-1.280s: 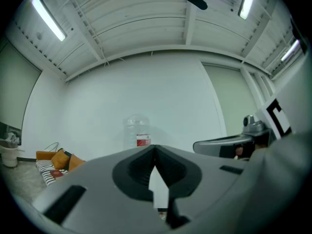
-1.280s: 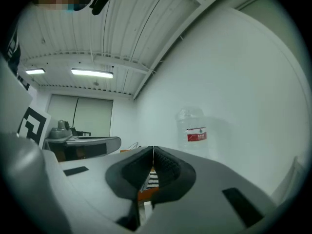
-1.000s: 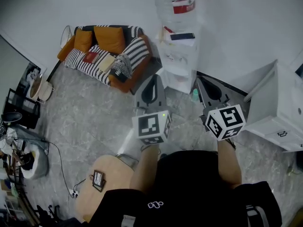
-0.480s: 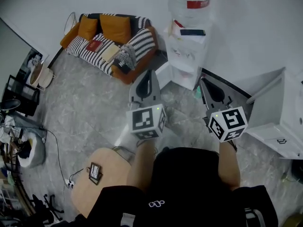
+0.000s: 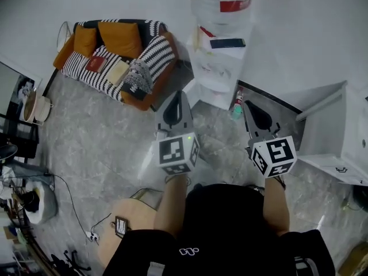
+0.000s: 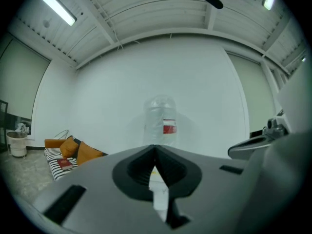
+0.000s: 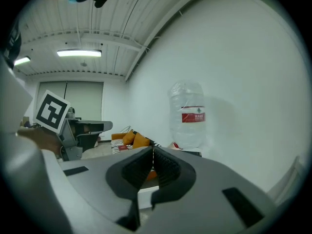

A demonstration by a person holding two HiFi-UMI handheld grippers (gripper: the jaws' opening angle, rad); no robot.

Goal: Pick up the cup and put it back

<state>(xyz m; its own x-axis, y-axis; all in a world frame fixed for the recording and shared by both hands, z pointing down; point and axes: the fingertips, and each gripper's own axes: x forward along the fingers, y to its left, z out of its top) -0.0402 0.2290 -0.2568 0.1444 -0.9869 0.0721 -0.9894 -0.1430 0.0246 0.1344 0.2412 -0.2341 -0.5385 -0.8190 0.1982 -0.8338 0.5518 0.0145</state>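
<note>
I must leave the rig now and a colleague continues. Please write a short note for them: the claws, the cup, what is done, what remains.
Left claw: shut, empty.
Right claw: shut, empty.
Both are held in front of the standing person, pointing toward the water dispenser at the wall.
I cannot make out the cup in any view.
Done: nothing to see, no cup is held.
Left: find the cup, pick it up, put it back.

The grey marbled floor (image 5: 98, 148) fills the head view. On it stand a striped sofa (image 5: 115, 62) at upper left, a white water dispenser (image 5: 215, 76) at top centre, and 1 small bottle (image 5: 236, 105) just beside its base. A white cabinet (image 5: 339, 137) stands at right. A round wooden worktop (image 5: 135, 217) stands at lower left, a power strip (image 5: 91, 235) beside it.
</note>
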